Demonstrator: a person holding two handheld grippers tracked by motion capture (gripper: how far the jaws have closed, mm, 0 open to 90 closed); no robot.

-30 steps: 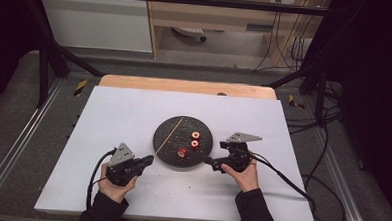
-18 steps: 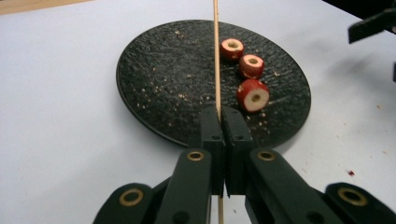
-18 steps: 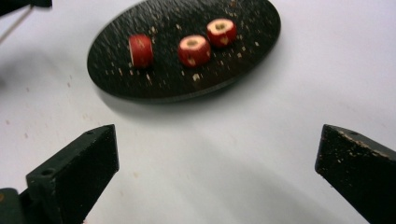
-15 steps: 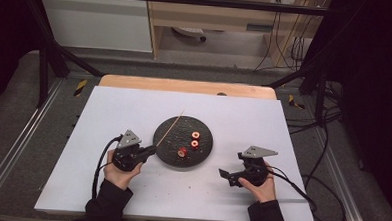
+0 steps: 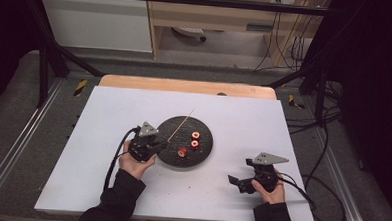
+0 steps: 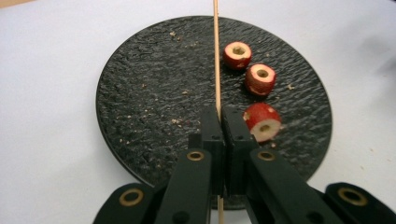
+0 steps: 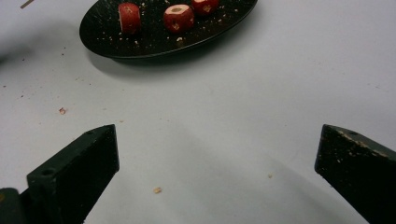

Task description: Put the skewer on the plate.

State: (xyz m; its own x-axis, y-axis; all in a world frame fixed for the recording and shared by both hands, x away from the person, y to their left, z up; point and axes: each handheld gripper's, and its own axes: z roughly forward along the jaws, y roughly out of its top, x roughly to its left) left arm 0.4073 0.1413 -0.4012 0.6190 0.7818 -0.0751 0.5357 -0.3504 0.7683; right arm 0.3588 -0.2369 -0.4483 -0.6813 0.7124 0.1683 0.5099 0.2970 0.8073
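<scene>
Since half a second ago the left claw (image 5: 158,145) has moved onto the dark plate (image 6: 140,93) and clamped the wooden skewer (image 6: 216,56) lying across it, beside three red fruit pieces (image 6: 259,79); the right claw (image 5: 236,181) rests on the white worktop (image 5: 108,116), jaws wide apart

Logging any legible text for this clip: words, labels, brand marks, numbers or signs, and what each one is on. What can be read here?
None can be read.
The black plate, the wooden skewer, the three red cored fruit pieces and both grippers' black jaws carry no print.
The white table cover is blank.
The yellow-and-black striped tags on the floor rails are hazard stripes, no letters.
</scene>
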